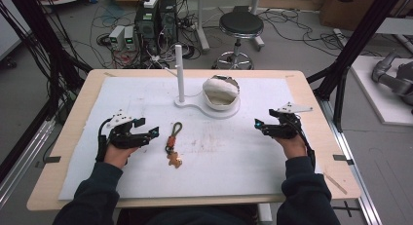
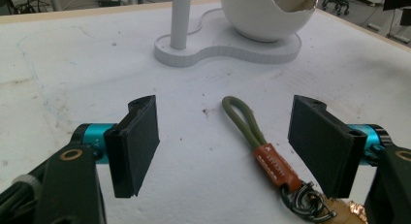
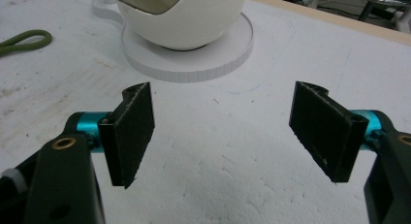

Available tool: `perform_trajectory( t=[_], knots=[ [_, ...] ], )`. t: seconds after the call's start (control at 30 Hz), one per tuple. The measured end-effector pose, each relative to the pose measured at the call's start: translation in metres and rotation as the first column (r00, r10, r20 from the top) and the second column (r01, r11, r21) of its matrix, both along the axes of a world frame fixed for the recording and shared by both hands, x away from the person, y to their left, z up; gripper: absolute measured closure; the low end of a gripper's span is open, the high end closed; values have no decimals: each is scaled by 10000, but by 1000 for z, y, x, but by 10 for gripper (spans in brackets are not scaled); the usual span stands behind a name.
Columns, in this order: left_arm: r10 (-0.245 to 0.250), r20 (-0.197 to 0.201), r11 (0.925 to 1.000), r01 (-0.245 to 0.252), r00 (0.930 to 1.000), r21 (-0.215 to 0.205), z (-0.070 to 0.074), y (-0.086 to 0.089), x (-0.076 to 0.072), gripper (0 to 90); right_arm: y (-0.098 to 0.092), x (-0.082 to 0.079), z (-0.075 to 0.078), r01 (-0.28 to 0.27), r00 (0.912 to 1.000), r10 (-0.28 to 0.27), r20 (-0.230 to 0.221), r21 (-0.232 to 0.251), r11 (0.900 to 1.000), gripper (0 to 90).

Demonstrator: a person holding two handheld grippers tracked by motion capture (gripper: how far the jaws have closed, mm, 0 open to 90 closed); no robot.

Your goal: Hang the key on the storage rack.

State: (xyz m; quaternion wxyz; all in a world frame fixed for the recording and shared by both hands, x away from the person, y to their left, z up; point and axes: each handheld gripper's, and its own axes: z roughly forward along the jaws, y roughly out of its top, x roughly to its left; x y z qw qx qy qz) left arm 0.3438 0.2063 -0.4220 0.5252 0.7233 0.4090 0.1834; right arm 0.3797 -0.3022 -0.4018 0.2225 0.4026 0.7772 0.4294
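Left gripper (image 2: pixel 225 146), jaws spread wide with nothing pinched, low over the white mat (image 1: pixel 146 181) at the person's left. Between and just ahead of its pads, toward the right-hand pad: keychain (image 2: pixel 271 166), flat on the mat, touched by neither pad. Long axis running away from the jaws and slightly leftward: olive cord loop (image 2: pixel 240 117) farthest, orange tab (image 2: pixel 274 167) in the middle, metal rings and brown charm (image 1: pixel 174 159) nearest the person. Right gripper (image 3: pixel 223 132), jaws likewise spread and empty, over bare mat well apart from the keychain, facing the white bowl (image 3: pixel 184 25) on its flat white stand (image 1: pixel 192 106) with upright post (image 1: pixel 179 71). Nearer hand, by judgement: the left, needing only a short advance to straddle the strap across its width.
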Motion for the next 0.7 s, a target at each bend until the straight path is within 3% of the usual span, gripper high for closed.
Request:
perform_trajectory(
  t=[0.13, 0.27, 0.3, 0.4, 0.57, 0.63, 0.7],
  knots=[
    [247, 0, 9997, -247, 9997, 91, 3, -13, 8, 256, 1, -1, 2, 68, 9999, -66, 159, -130, 9999, 249],
    [86, -626, 9988, -56, 9980, 481, -7, -25, 10, 267, 1, -2, 2, 205, 9996, -201, 173, -245, 9995, 248],
    [87, -795, 9989, -51, 9968, 460, -8, -27, 10, 312, 3, 0, 1, 265, 9996, -262, 128, -262, 9993, 249],
    [-50, -964, 9985, 103, 9953, 541, -10, -32, 10, 360, 6, 1, -1, 250, 9997, -249, 20, -367, 9990, 248],
    [258, -1579, 9963, -126, 9871, 845, -16, -44, 7, 395, 9, -1, -2, 42, 10000, -42, 12, -643, 9979, 251],
    [187, -1788, 9940, 11, 9837, 1098, -19, -52, 6, 402, 7, -3, -1, 115, 9999, -112, 70, -540, 9985, 253],
    [187, -1706, 9851, 110, 9852, 1717, -22, -60, 5, 405, 4, -4, -2, 160, 9998, -156, 82, -507, 9986, 255]
  ],
)
